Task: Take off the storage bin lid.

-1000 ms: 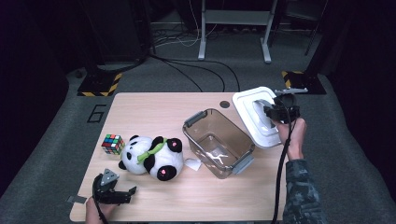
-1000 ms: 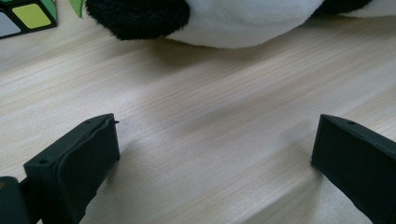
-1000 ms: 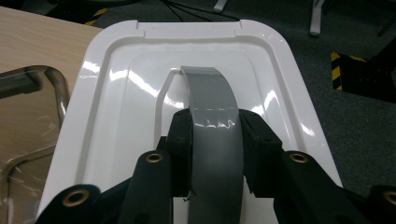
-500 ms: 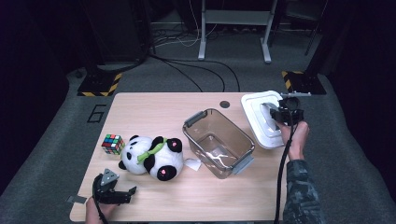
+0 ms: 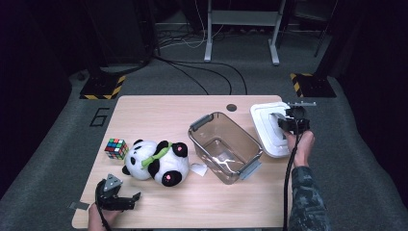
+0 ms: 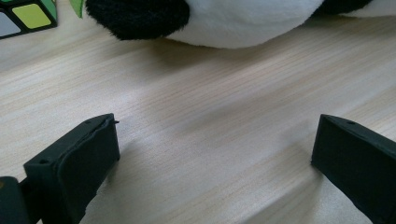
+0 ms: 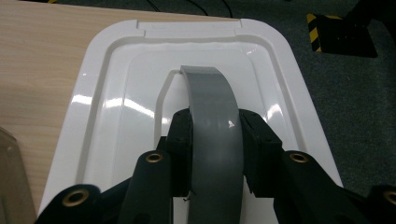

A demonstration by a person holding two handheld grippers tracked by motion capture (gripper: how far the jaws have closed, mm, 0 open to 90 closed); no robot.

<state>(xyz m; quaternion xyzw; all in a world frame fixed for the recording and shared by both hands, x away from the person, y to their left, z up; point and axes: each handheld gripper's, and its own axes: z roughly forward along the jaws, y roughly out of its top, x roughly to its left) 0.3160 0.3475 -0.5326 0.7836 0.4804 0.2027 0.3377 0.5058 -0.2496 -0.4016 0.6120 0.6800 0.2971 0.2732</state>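
on the wooden table point(image 5: 159, 108), right gripper point(image 7: 215, 140) pinches glossy white lid's point(image 7: 112, 93) grey handle point(image 7: 212, 121).

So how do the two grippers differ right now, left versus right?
The left gripper is open with nothing between its jaws, while the right gripper is shut on the grey handle of the white lid. The left gripper sits low at the table's near edge, short of the panda; the right gripper is over the lid at the far right corner. Both are black, hand-held, two-jaw tools.
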